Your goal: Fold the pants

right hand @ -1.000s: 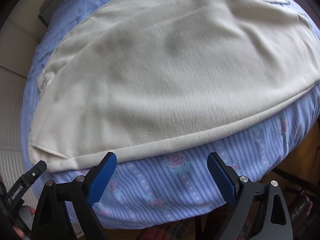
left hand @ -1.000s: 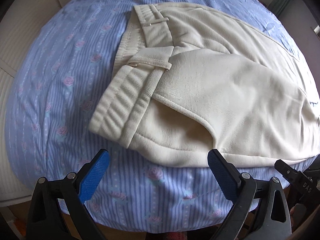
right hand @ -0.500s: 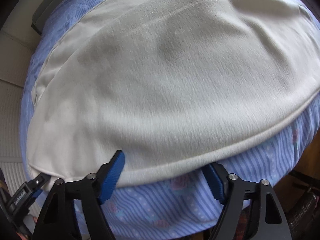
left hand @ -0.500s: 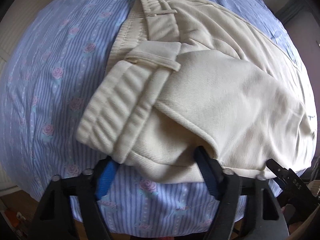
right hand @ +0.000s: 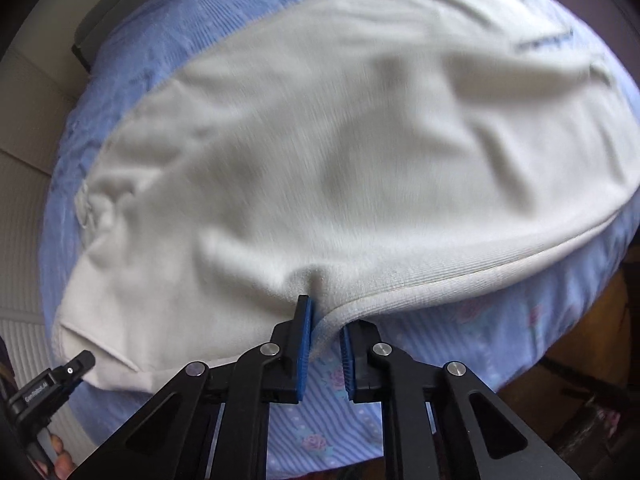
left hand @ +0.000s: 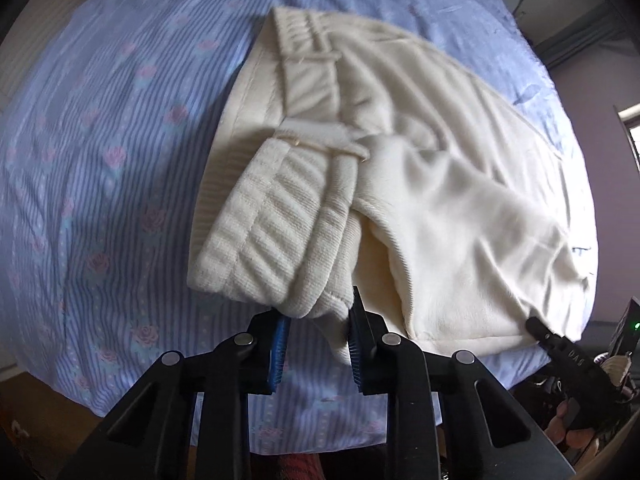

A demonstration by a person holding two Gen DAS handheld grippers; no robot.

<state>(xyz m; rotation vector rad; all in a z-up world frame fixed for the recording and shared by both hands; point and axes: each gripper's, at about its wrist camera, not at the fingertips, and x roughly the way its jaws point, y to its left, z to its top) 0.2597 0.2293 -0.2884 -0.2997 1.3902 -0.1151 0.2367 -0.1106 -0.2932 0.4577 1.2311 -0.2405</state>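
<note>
1. The pants [left hand: 420, 208] were cream, of a fine ribbed, corduroy-like cloth, with a gathered elastic waistband [left hand: 276, 240] and belt loops. They lay folded lengthwise on the bed.
2. The sheet [left hand: 104, 168] was blue with fine stripes and small pink roses, smooth save for slight creases.
3. The tongs had black frames and blue ridged pads.
4. A second ago both tongs stood wide apart just short of the near edge of the pants, with nothing between them, and the cloth lay flat.
5. Since then the jaws of both had been closing onto the cloth, and the near edge had risen off the sheet at both grips.
6. The left tongs [left hand: 316, 344] were clamped on the bunched waistband corner. The cloth filled the narrow gap between the pads.
7. The right tongs [right hand: 324, 344] were nearly together, clamped on the hemmed edge [right hand: 460, 280] of the leg. The cloth rose to a peak at the pads, with creases spreading from it.
8. Both views showed motion blur.
9. Part of a hand [right hand: 60, 460] showed at the lower left of the right view.
</note>
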